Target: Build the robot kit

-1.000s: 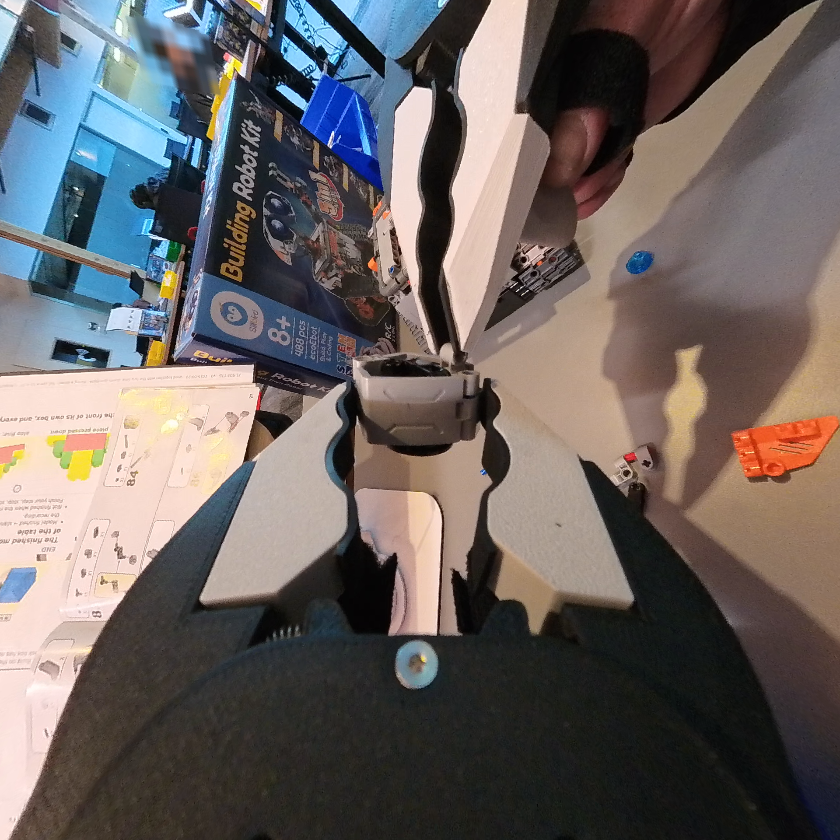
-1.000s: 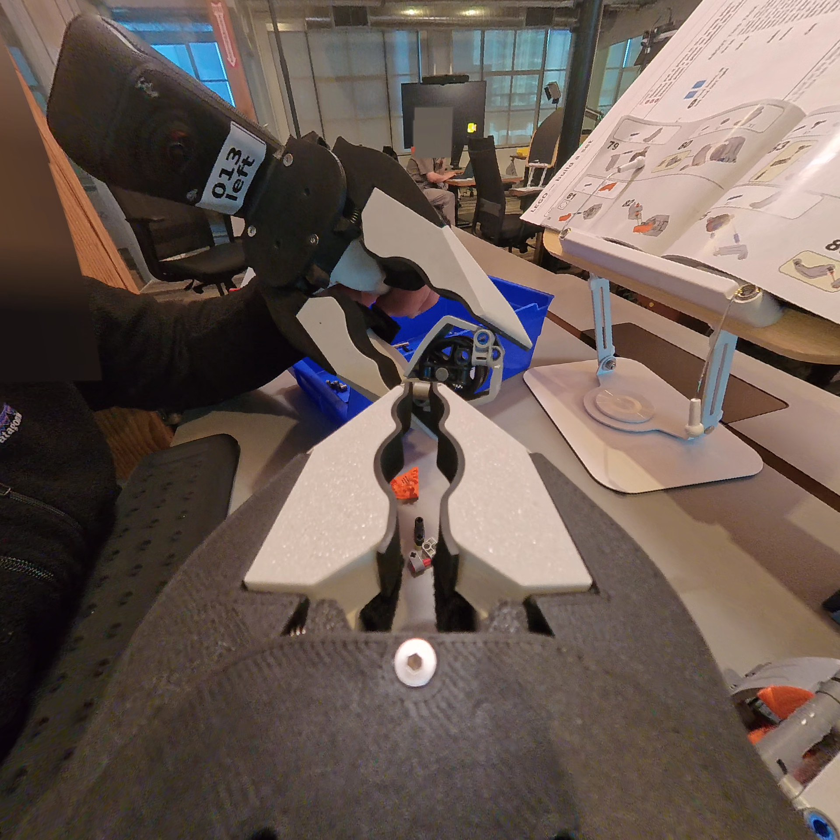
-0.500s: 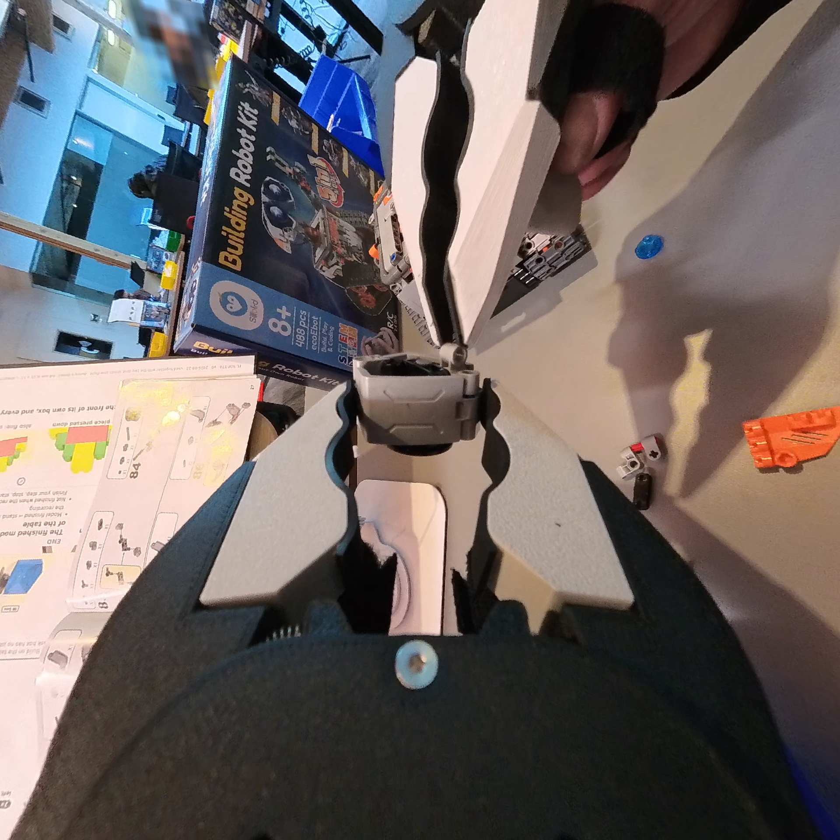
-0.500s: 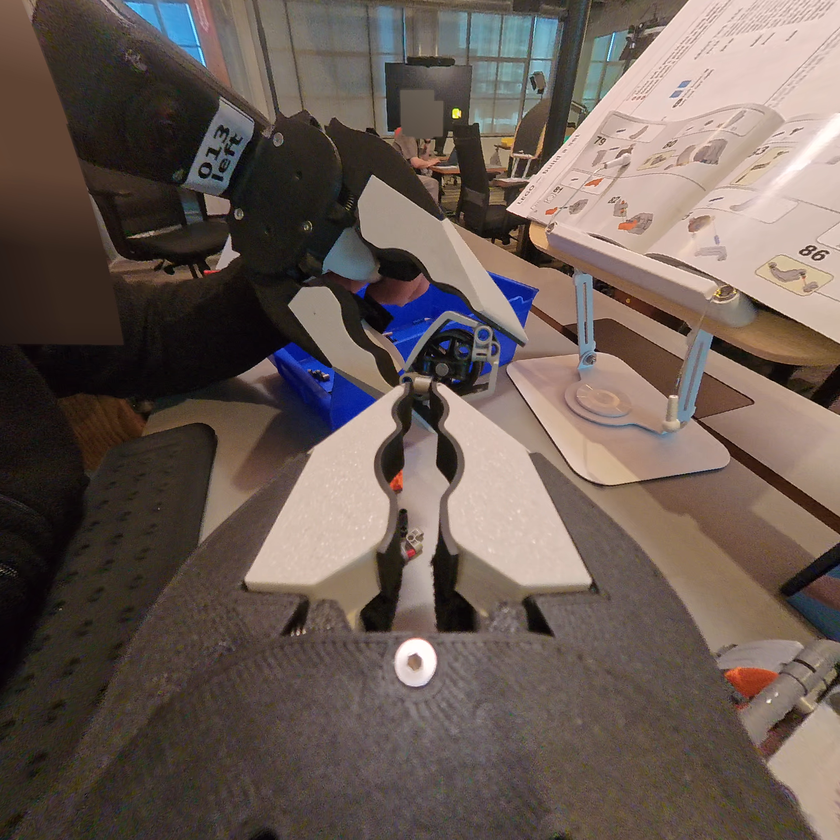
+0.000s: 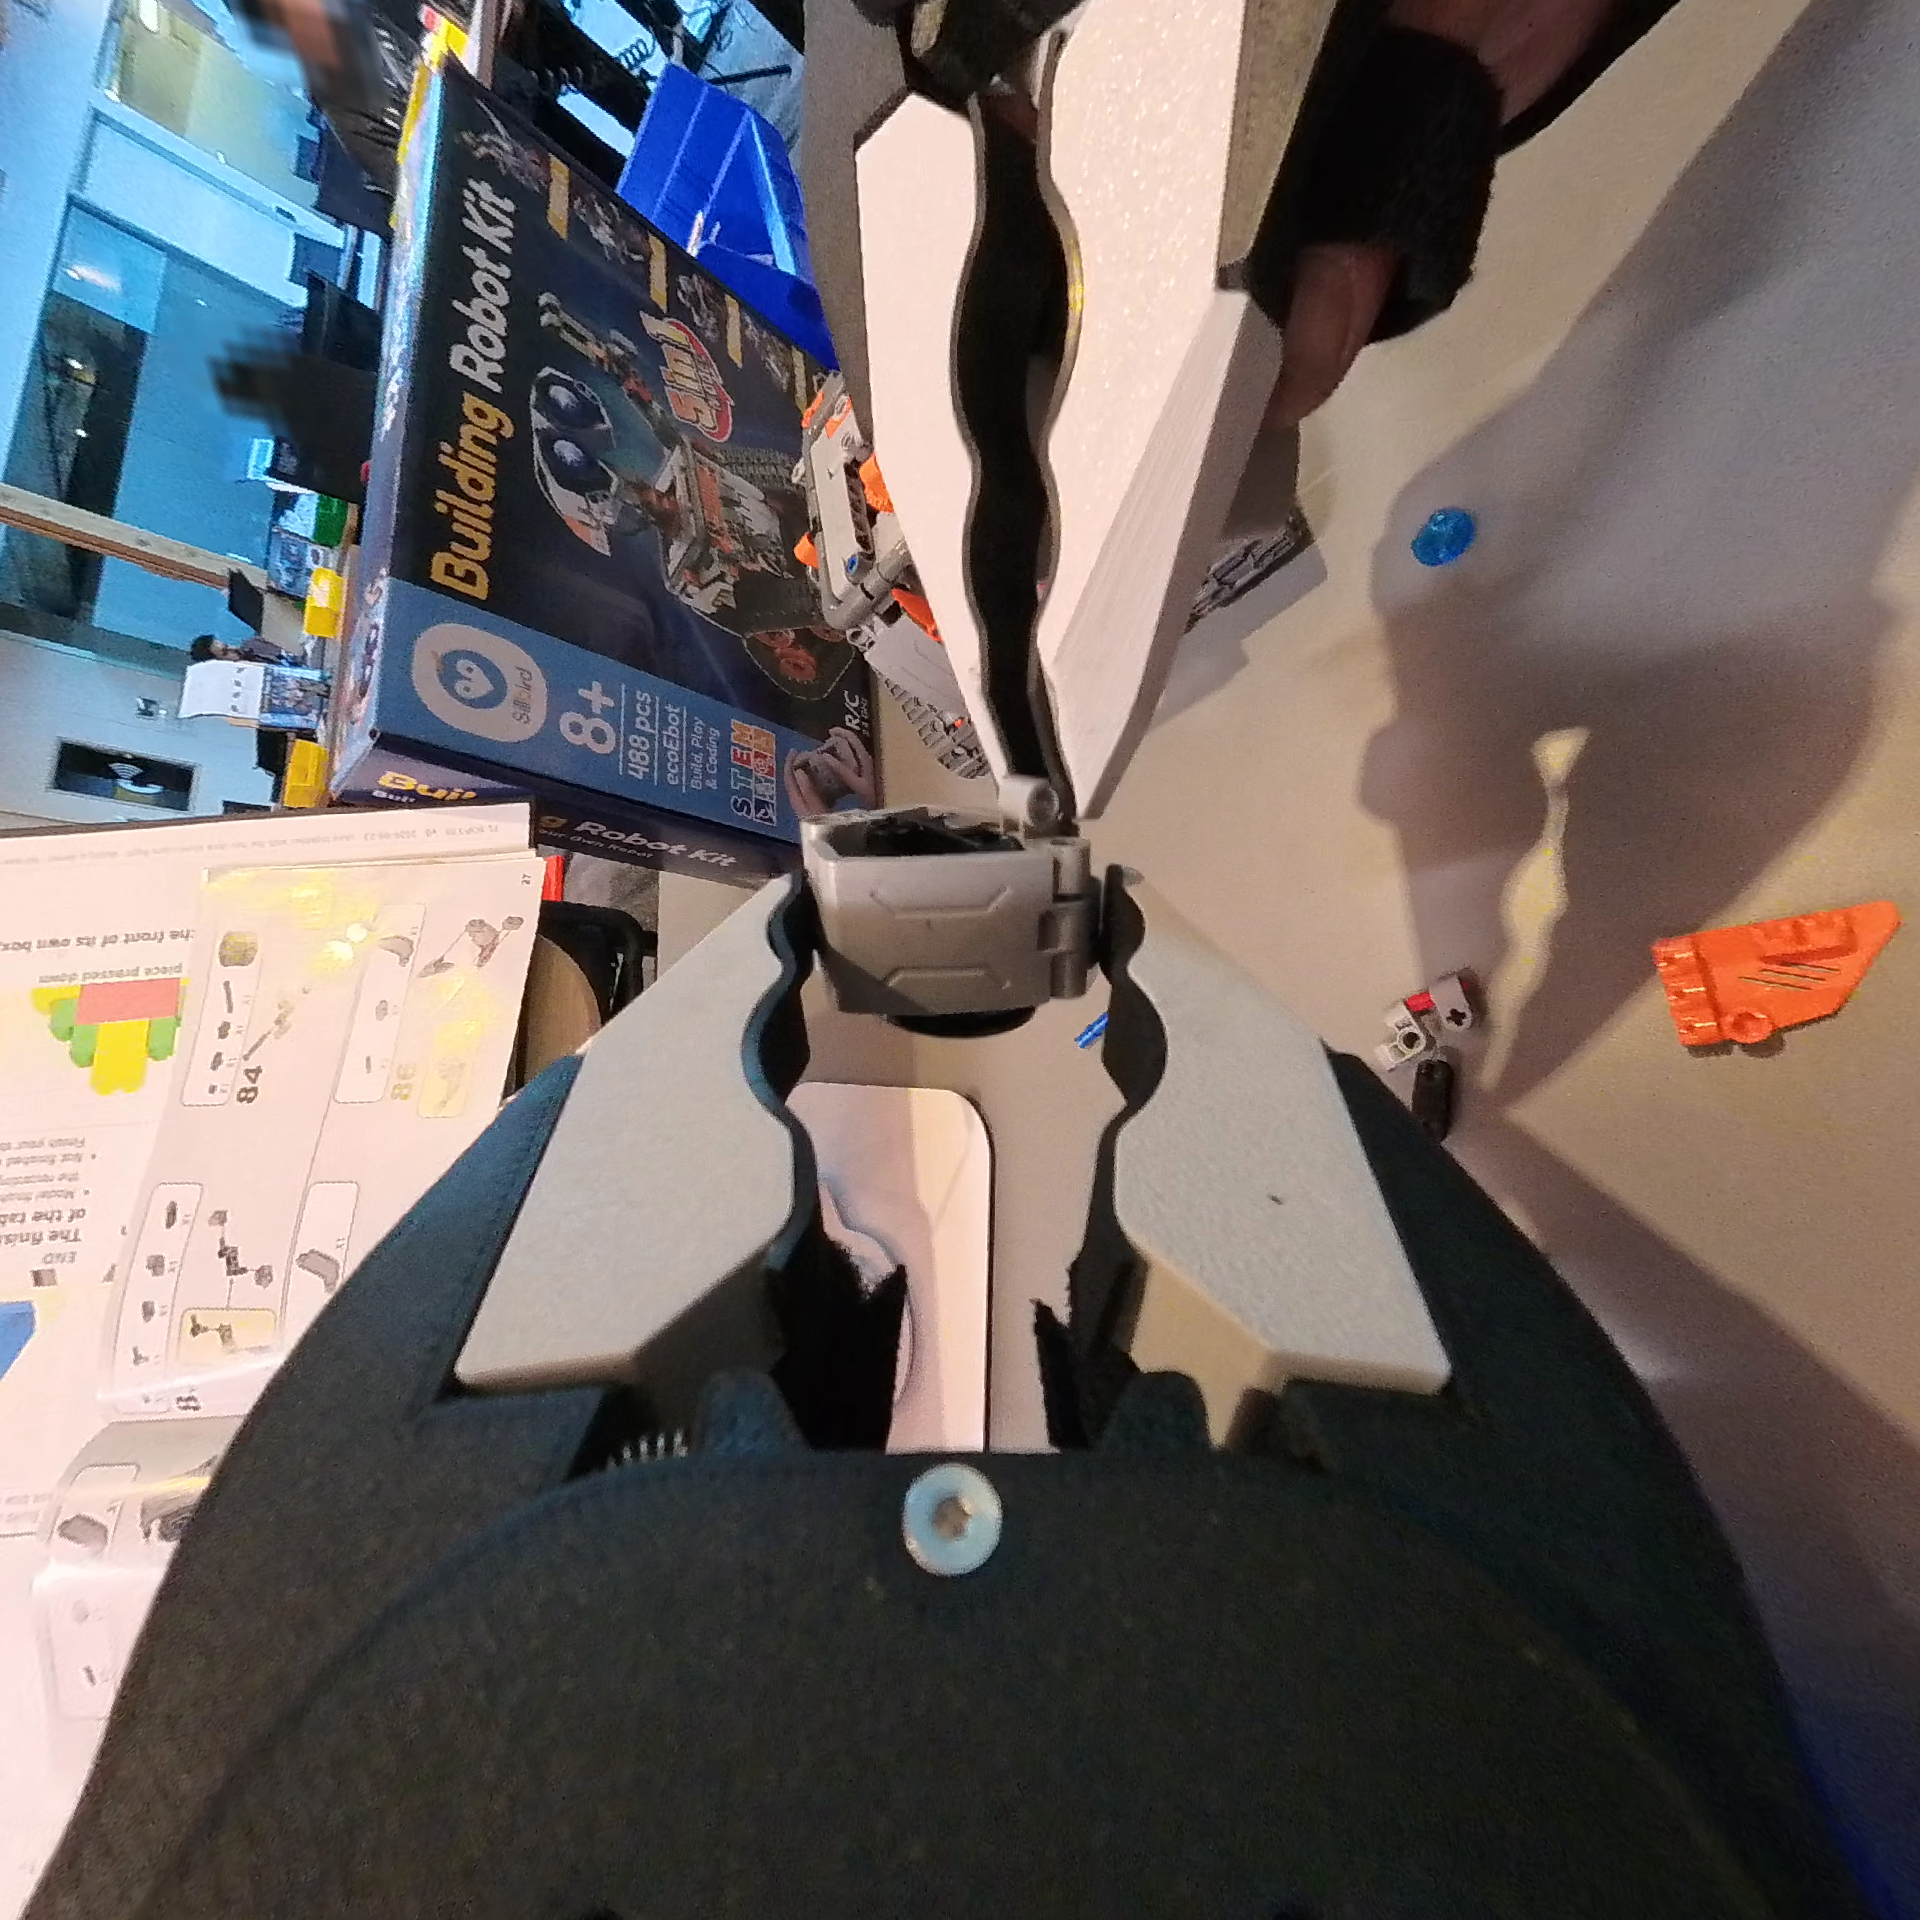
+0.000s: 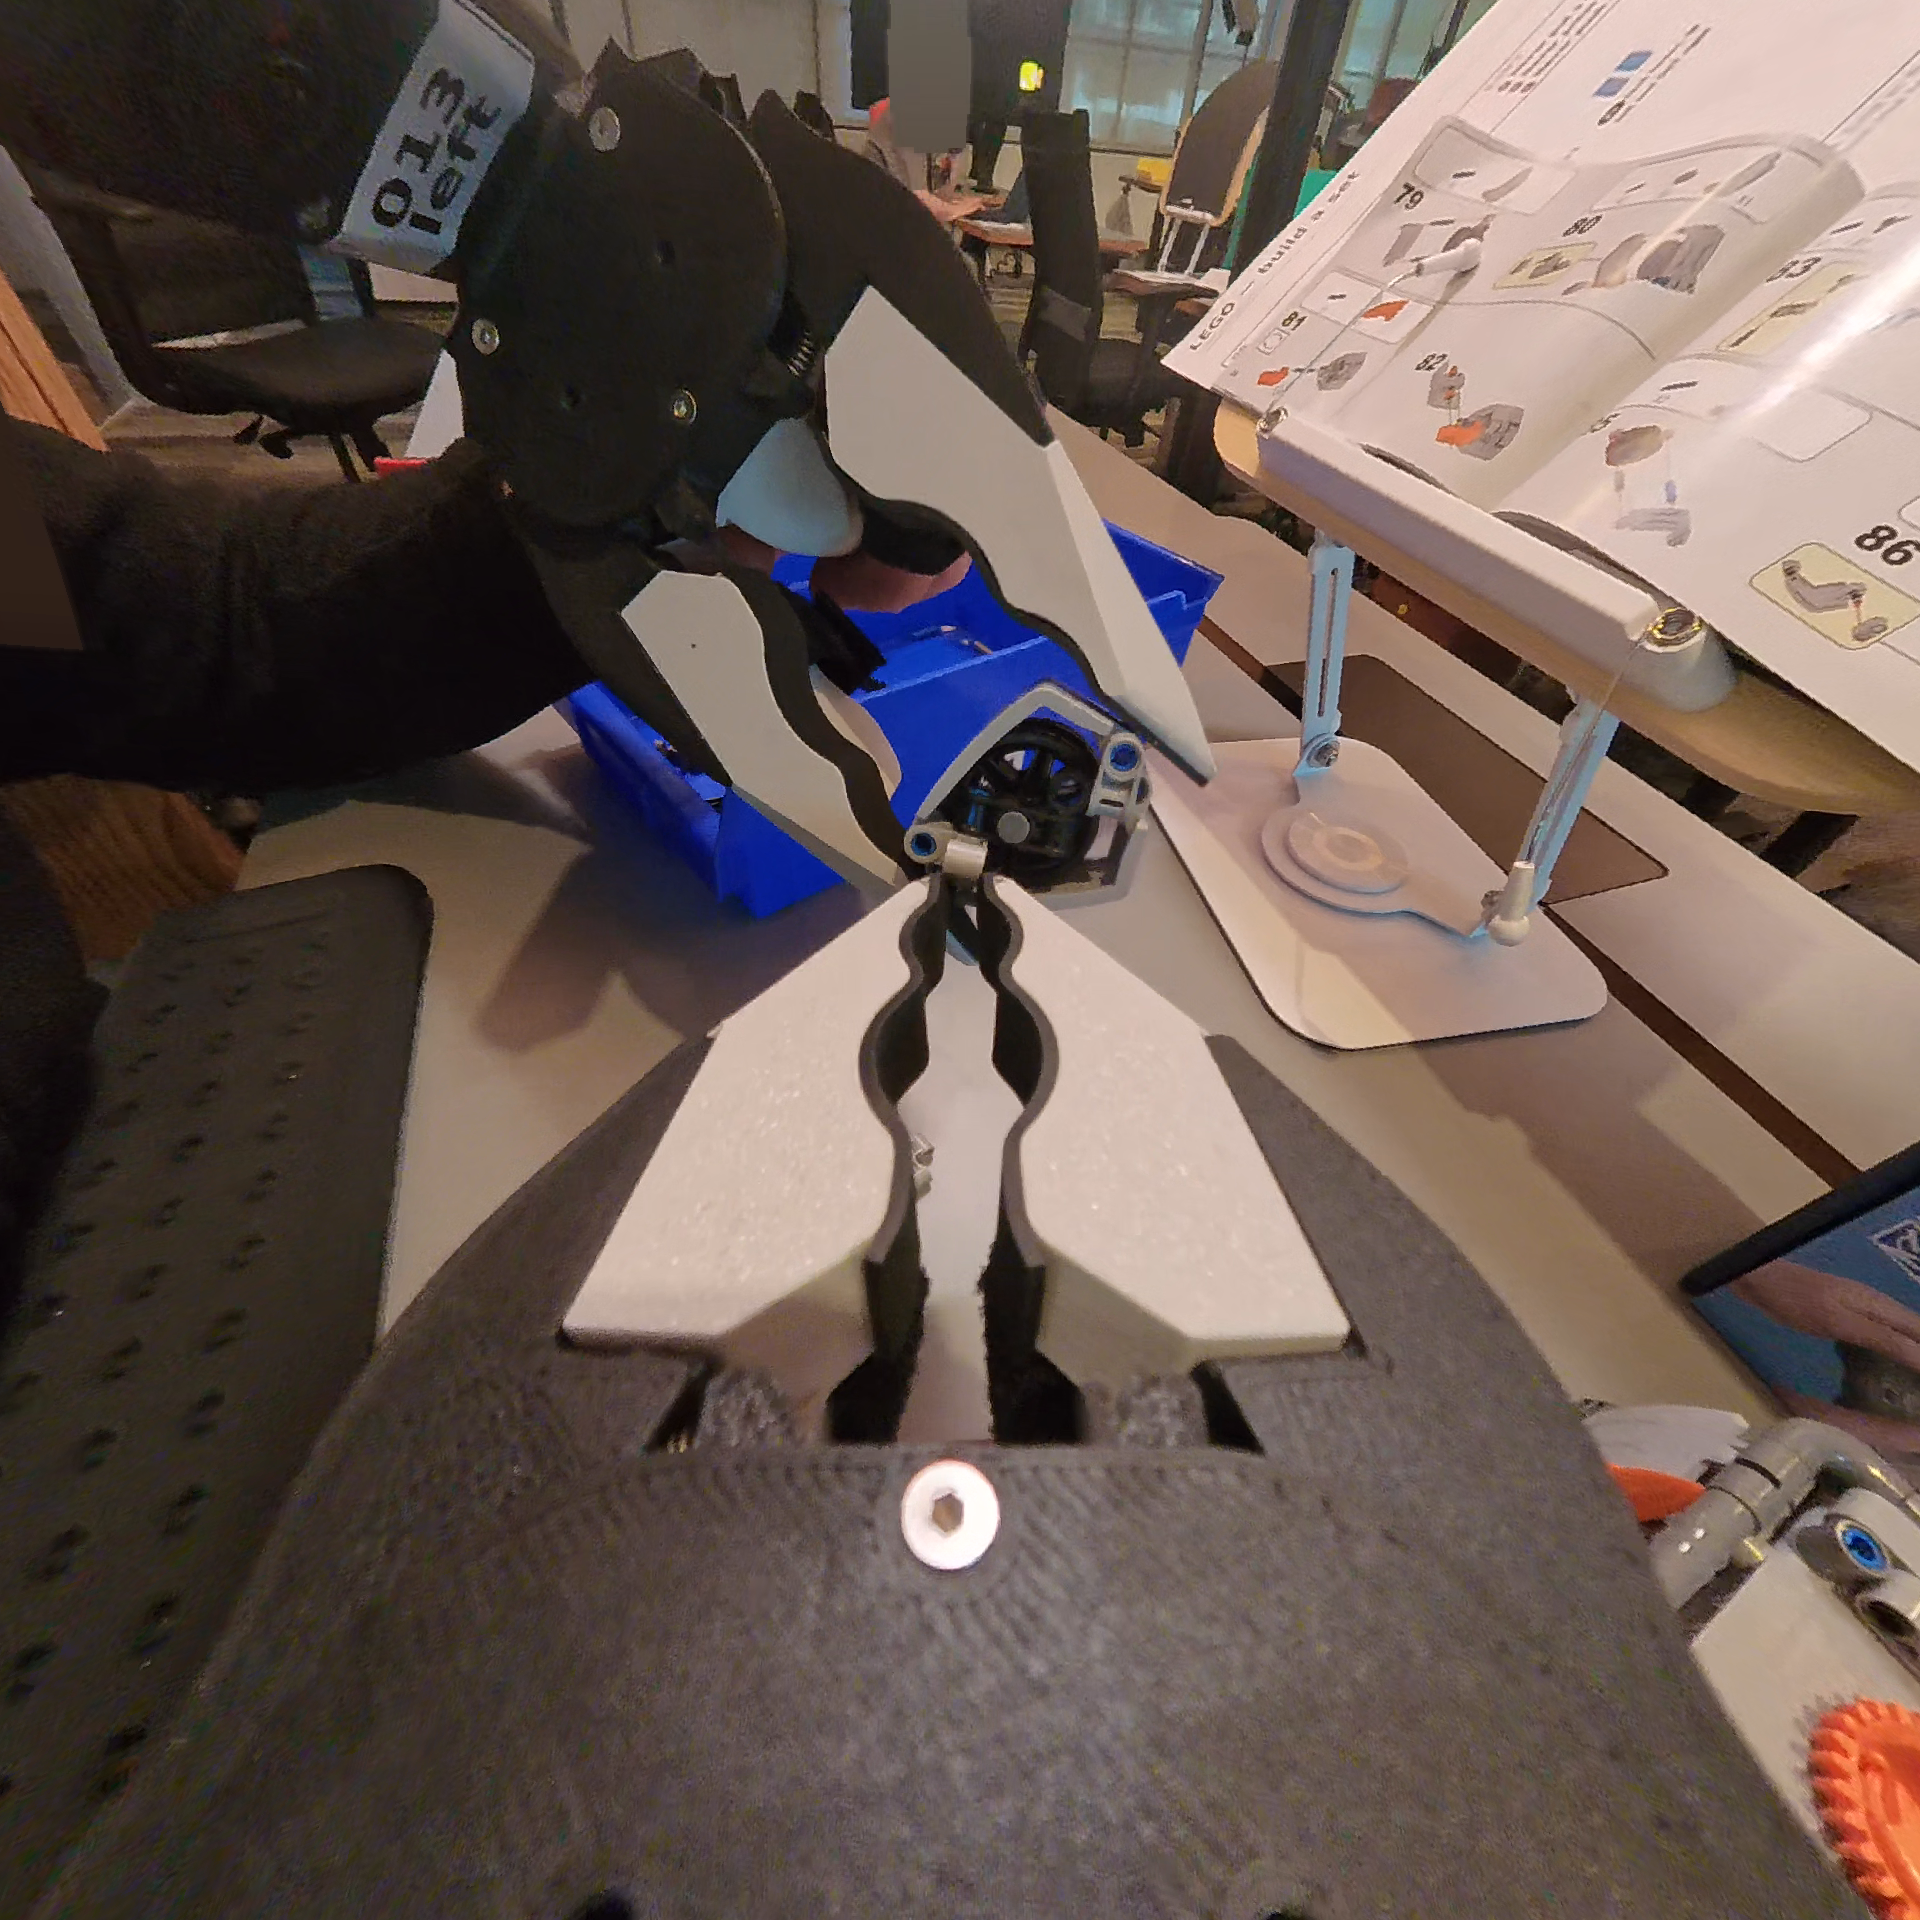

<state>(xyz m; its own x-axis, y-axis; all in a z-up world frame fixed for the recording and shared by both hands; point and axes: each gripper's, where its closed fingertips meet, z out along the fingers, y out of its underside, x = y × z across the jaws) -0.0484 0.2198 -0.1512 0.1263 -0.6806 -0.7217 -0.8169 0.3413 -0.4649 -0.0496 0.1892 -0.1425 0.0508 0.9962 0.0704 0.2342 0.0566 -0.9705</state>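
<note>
My left gripper [image 5: 951,914] is shut on a small grey assembly [image 5: 935,925], a grey panel and frame around a black wheel [image 6: 1029,800]. It holds it above the table. My right gripper [image 6: 961,883] is shut on a small light-grey connector [image 6: 961,857] at one corner of that assembly. In the left wrist view the right gripper [image 5: 1034,774] comes in from above, and the connector [image 5: 1034,800] sits at its tips. In the right wrist view the left gripper [image 6: 1049,821] reaches in from the upper left.
An orange panel [image 5: 1766,971], a small grey-and-red piece [image 5: 1429,1023] and a blue round stud [image 5: 1444,537] lie on the table. A kit box [image 5: 582,520], a blue bin [image 6: 935,675], a booklet [image 6: 1662,260] on a stand [image 6: 1403,935] and a part-built model [image 6: 1787,1538] stand around. My left and right fingertips are right by each other.
The right gripper has closed in on the assembly, which shows larger in its view. Both grippers keep their hold, and the background has shifted slightly.
</note>
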